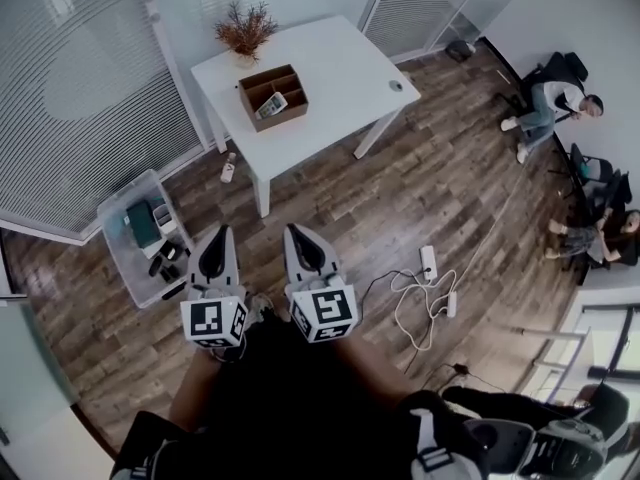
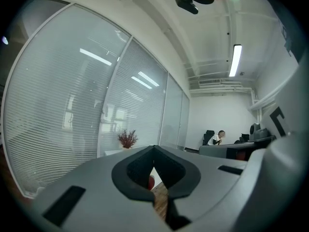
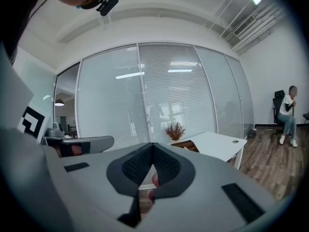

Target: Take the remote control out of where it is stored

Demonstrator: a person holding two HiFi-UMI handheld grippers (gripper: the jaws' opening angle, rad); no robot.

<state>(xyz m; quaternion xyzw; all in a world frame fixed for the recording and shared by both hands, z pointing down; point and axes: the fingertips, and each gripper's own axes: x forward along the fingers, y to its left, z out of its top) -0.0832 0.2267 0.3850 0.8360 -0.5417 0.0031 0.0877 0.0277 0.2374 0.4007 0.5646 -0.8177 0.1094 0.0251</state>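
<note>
Remote lies in the box, propped at a slant in one of its compartments with its pale face up. The box stands on the table towards the corner where the plant is, just in front of it and well in from the opposite edge, near which a small dark thing sits alone.

Nothing of the task proper is done yet. The remote is untouched in its store, and both tools are far from it, held low and close to the person's body with a stretch of wood floor between them and the table.

The left gripper has its jaws pressed together, tips meeting, with nothing between them. The right gripper is the same: jaws together and empty. They are side by side, both aimed roughly towards the table.

All that matters is left, as I judge it: closing the gap to the table, spreading one pair of jaws, bringing them down over the remote's upper end where it rises clear of the box wall, pinching it, and lifting it out. The other gripper may be needed to steady the box, since it looks light enough to shift.
</note>
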